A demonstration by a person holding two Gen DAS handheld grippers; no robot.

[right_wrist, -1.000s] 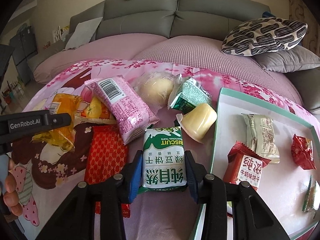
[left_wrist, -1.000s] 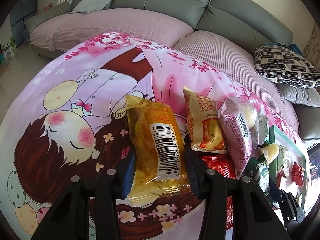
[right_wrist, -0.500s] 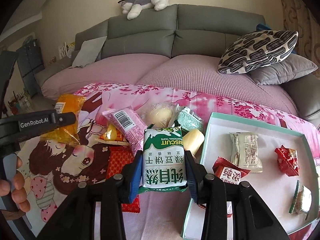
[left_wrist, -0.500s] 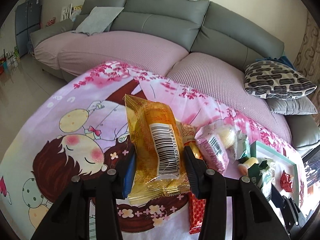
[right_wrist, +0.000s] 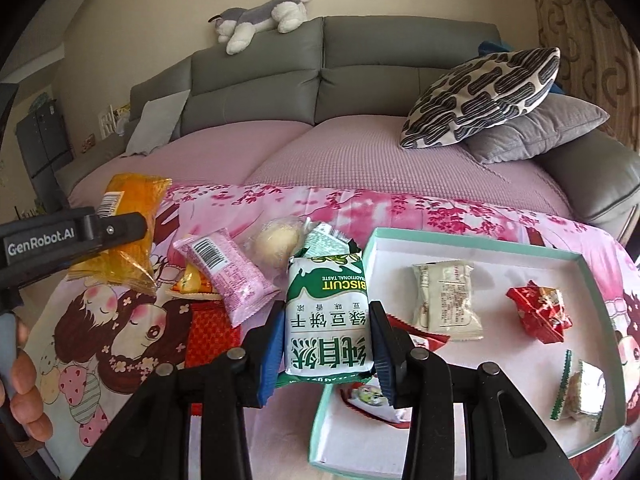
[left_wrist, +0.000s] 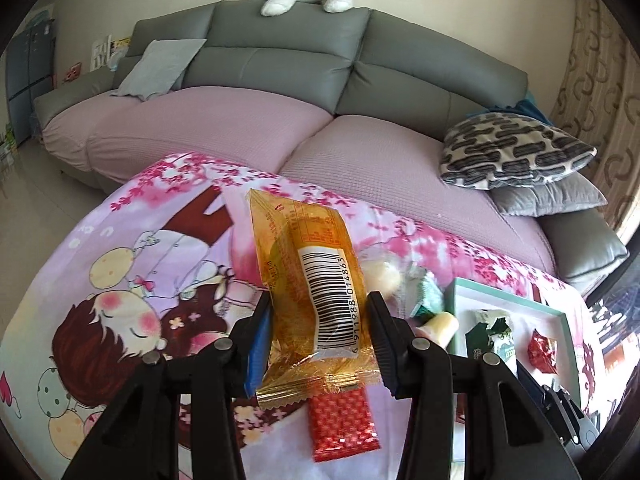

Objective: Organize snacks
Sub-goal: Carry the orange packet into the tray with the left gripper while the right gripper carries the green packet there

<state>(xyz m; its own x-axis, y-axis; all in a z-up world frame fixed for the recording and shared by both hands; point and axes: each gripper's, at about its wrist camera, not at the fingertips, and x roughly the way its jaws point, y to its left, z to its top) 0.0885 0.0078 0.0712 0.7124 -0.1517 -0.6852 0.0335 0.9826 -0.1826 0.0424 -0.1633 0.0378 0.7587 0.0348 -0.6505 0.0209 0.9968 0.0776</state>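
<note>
My left gripper [left_wrist: 318,334] is shut on an orange snack packet [left_wrist: 308,292] with a barcode, held above the pink cartoon cloth [left_wrist: 120,280]. The same packet [right_wrist: 124,232] and left gripper show at the left of the right wrist view. My right gripper [right_wrist: 326,344] is shut on a green and white biscuit packet [right_wrist: 328,316], lifted near the left edge of the teal-rimmed white tray [right_wrist: 472,246]. On the cloth lie a pink packet [right_wrist: 226,272], a round pale bun [right_wrist: 278,242], a red packet [left_wrist: 340,424] and a green packet [right_wrist: 326,240].
The tray holds a white wrapped snack [right_wrist: 446,300], a red wrapped one [right_wrist: 540,308], a green-edged one [right_wrist: 580,390] and red packets [right_wrist: 376,398] near its front corner. A grey sofa with pink covers [right_wrist: 320,152], patterned pillow [right_wrist: 484,96] and plush toy [right_wrist: 260,22] stands behind. A hand [right_wrist: 24,392] shows lower left.
Both grippers have risen with their packets still held; the cloth and snacks look smaller and farther below, and more of the sofa and wall is in view.
</note>
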